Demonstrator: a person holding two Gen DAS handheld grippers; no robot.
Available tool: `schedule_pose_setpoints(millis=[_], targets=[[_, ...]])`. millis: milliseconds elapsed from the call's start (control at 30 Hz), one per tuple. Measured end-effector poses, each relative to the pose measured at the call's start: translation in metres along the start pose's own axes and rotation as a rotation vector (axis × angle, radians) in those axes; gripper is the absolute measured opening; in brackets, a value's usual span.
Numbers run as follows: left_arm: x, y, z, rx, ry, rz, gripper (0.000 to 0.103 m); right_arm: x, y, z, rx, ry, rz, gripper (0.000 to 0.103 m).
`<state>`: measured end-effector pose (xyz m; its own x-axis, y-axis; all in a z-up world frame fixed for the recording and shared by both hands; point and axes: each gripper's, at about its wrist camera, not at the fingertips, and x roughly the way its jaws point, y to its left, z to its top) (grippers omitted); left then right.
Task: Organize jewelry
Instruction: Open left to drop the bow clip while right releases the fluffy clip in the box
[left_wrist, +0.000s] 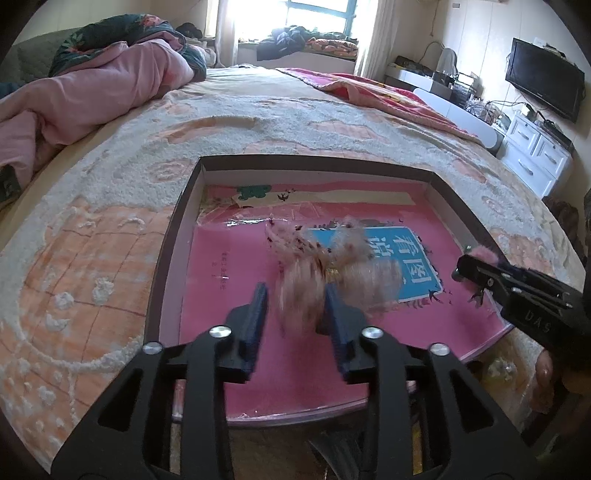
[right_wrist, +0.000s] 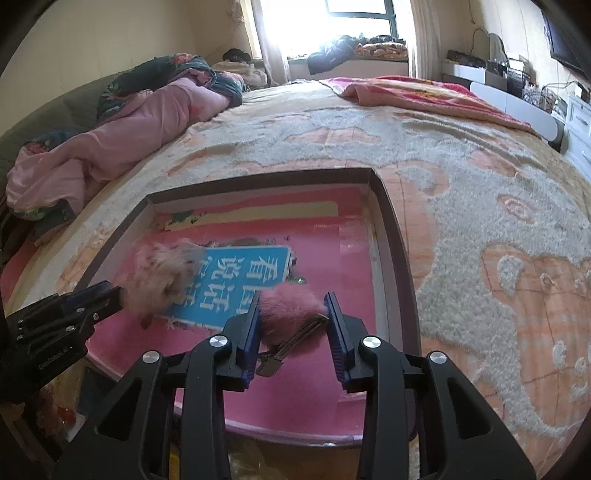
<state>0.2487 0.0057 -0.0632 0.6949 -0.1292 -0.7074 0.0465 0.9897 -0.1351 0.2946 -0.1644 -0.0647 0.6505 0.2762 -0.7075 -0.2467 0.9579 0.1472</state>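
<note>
Bedroom: shallow box (left_wrist: 177, 229) on carpeted bed (left_wrist: 110, 221). Left tongs (left_wrist: 295, 295) grip blurred feathery ornament (left_wrist: 332, 266); right tongs (right_wrist: 293, 314) clamp pink fluffy hair clip (right_wrist: 291, 306).

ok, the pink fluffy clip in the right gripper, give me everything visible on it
The pink fluffy clip is a deep-pink fur pompom on a dark metal alligator-style clip whose end sticks out below, toward the camera. It sits between the fingers of the right gripper, the left finger pressed into the fur, above the pink-lined box. From the left wrist only a pink tuft shows at the fingertips.
</note>
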Motion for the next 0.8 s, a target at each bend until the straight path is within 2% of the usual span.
schedule_pose_setpoints(millis=[233,500,533,600,700,800], targets=[[-0.007,-0.003,-0.004,0.009,-0.010,-0.007,0.038,-0.009,-0.005,-0.003,0.011,-0.022,-0.015,0.050],[-0.024,-0.007,-0.004,0.015,-0.044,0.001,0.068,-0.031,-0.020,-0.002,0.067,-0.086,-0.029,0.068],[-0.027,-0.007,-0.004,0.013,-0.052,0.000,0.071,-0.036,-0.022,-0.003,0.075,-0.094,-0.031,0.069],[-0.033,-0.008,-0.004,0.010,-0.066,0.001,0.083,-0.042,-0.025,-0.003,0.080,-0.108,-0.039,0.069],[-0.045,-0.008,-0.003,0.001,-0.088,0.005,0.091,-0.055,-0.028,-0.004,0.081,-0.136,-0.062,0.070],[-0.055,-0.008,-0.004,-0.001,-0.113,0.008,0.091,-0.069,-0.030,-0.005,0.082,-0.171,-0.079,0.074]])
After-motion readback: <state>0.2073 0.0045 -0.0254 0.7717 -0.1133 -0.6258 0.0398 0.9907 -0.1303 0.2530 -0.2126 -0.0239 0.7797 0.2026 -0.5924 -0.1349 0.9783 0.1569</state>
